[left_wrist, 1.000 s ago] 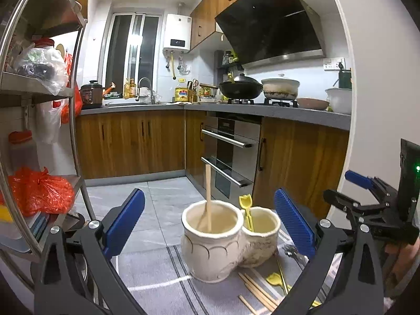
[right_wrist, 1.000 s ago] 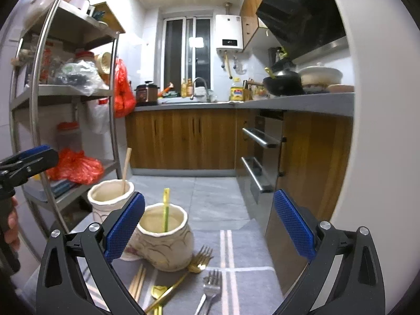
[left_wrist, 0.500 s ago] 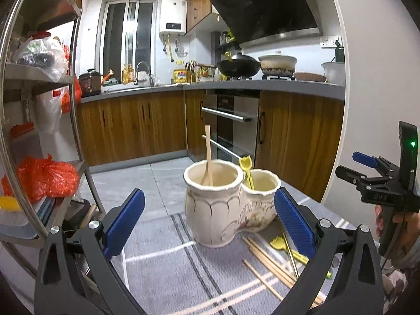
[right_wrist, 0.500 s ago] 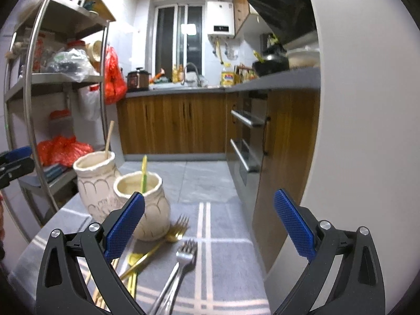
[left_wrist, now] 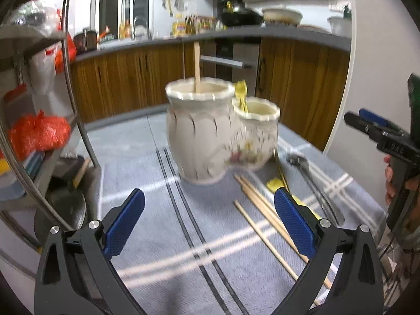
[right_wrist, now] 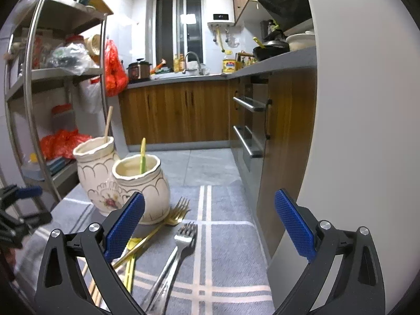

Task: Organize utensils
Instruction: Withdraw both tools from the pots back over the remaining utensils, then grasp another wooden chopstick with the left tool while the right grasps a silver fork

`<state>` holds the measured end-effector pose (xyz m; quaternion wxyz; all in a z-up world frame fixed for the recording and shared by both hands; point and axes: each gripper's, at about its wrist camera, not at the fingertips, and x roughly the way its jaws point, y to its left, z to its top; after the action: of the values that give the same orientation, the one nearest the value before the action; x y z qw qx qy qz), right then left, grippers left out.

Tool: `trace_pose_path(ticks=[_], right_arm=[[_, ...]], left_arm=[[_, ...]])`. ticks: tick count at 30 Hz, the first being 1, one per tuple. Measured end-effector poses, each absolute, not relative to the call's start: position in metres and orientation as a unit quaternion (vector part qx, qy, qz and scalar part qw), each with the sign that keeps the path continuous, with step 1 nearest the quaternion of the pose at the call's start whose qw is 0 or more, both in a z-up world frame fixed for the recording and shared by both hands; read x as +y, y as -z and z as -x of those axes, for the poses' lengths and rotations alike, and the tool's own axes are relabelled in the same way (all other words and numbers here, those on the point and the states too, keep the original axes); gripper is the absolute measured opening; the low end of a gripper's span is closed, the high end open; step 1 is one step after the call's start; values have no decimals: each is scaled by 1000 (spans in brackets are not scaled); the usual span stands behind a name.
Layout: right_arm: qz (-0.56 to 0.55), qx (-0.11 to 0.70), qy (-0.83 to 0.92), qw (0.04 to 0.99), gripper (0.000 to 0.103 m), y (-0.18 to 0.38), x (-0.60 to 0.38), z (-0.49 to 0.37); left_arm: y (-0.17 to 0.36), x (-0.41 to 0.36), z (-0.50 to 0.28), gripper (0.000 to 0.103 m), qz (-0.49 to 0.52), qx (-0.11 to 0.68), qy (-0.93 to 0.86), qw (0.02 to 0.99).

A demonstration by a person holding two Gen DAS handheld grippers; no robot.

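Faintly, "DA" lettering on right tongs (left_wrist: 367, 128), unreadable otherwise.

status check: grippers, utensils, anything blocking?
Left hand-held gripper open, empty. Right hand-held gripper open, empty. Silver fork, gold fork, chopsticks loose on mat; ceramic holder has one chopstick, one yellow utensil. Nothing blocking.

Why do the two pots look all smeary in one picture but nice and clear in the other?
In the left wrist view, the pots and chopsticks are smeared by motion blur; in the right wrist view, the pots and silver fork are sharp, though the fisheye lens bends the shelf rails.
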<state>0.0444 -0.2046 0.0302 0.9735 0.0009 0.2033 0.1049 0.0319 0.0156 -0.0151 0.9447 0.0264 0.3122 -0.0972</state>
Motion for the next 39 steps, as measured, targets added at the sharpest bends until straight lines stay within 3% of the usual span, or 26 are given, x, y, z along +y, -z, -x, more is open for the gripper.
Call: trace_pose_path(ticks=[10,16,31,33,37,39], right_arm=[[11,215,-108,971,98,-25,-204,-44],[17,230,-103,967,98,-19,-203,-48],[36,320,-126,938,95,7,-170,-62],[38,326,-123,936,91,9,-172,-61],[26,350,-122,929,65,15,-179,-71],[20,365,-126,922,58,21,-180,-78]], left_arm=[[53,-13,-38,96,-57,396,71,914],[66,-29,-36,74,-56,432,95,895],[67,-37,-38,18,-72,435,113,890],[67,-34,-40,12,-72,435,116,890],[66,-31,-45,9,-73,436,122,888],[66,-30,-46,8,-81,436,128,887]])
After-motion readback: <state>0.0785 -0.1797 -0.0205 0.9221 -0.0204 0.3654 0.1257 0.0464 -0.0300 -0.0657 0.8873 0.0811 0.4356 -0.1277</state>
